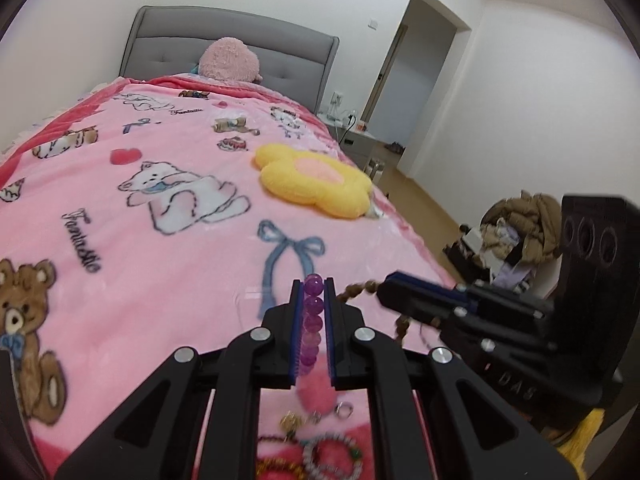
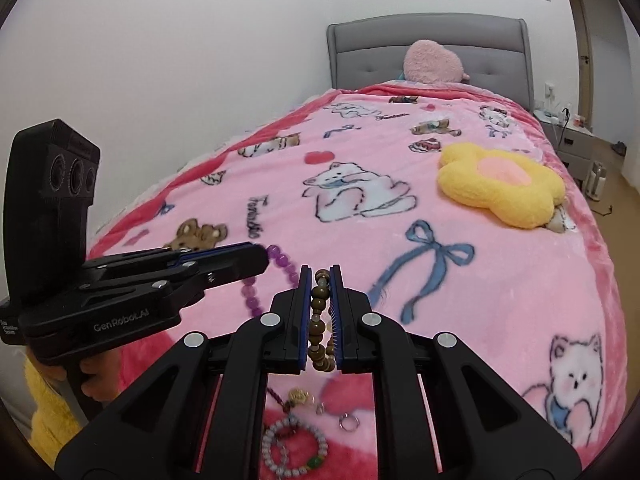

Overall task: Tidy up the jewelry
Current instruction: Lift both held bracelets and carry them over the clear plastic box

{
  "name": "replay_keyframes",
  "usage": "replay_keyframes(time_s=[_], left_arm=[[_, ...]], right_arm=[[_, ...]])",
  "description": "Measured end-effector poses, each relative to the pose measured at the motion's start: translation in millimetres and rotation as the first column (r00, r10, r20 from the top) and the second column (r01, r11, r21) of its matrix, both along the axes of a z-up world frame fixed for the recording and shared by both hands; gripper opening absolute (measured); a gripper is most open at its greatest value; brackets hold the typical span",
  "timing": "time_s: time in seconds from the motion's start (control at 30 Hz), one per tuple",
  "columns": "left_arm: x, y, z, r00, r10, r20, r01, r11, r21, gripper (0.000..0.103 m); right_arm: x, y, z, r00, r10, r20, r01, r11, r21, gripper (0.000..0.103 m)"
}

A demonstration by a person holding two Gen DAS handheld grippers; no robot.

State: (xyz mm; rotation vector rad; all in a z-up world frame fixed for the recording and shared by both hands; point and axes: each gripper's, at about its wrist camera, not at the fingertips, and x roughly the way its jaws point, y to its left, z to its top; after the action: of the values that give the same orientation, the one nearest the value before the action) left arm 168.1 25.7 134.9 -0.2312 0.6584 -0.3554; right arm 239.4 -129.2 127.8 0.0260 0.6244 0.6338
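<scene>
Looking through my left wrist camera, I see the left gripper with its jaws clenched on a purple bead bracelet, whose beads run in a line between the two blue pads, lifted above the pink cartoon blanket on the bed. Just to the right, the right gripper reaches in sideways, a brown bead bracelet trailing from its tip. Below my jaws, on the blanket, lie a pale bead bracelet with a green stone, a small metal ring and a gold charm. Farther up the bed sits a yellow flower cushion, and a pink plush toy rests against the grey headboard.

In my right wrist camera, the right gripper has its jaws grasping the brown bead bracelet, the strand hanging down between the pads. The left gripper comes in from the left with the purple bead bracelet looping from its tip. On the blanket beneath lie the pale bead bracelet, the metal ring and the gold charm. The flower cushion lies toward the right side of the bed.
</scene>
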Motion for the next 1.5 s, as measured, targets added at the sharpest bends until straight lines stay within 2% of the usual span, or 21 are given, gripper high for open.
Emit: replay_keyframes(time_s=[0.13, 0.47, 0.7, 1.0, 1.33, 1.5], left_arm=[[17, -1, -4, 1.000, 0.008, -0.004, -0.008, 1.000, -0.006, 0.010], [34, -8, -52, 0.998, 0.005, -0.069, 0.001, 0.996, 0.094, 0.009], [34, -10, -77, 0.995, 0.009, -0.095, 0.007, 0.986, 0.167, 0.010], [31, -12, -78, 0.996, 0.006, -0.086, 0.011, 0.980, 0.199, 0.010], [31, -12, -76, 0.995, -0.003, -0.100, 0.022, 0.980, 0.197, 0.010], [25, -11, -69, 0.997, -0.013, -0.081, 0.028, 0.983, 0.181, 0.011]], right_arm=[[14, 4, -8, 1.000, -0.008, -0.013, 0.009, 1.000, 0.005, 0.009], [37, 13, -61, 0.995, -0.013, -0.095, 0.005, 0.996, -0.084, 0.009], [36, 16, -77, 0.995, -0.008, -0.099, -0.006, 0.990, -0.138, 0.009], [32, 19, -82, 0.997, 0.007, -0.082, -0.020, 0.986, -0.166, 0.009], [31, 19, -81, 0.995, 0.012, -0.097, -0.028, 0.986, -0.166, 0.010], [29, 18, -78, 0.996, 0.010, -0.092, -0.024, 0.988, -0.153, 0.011]])
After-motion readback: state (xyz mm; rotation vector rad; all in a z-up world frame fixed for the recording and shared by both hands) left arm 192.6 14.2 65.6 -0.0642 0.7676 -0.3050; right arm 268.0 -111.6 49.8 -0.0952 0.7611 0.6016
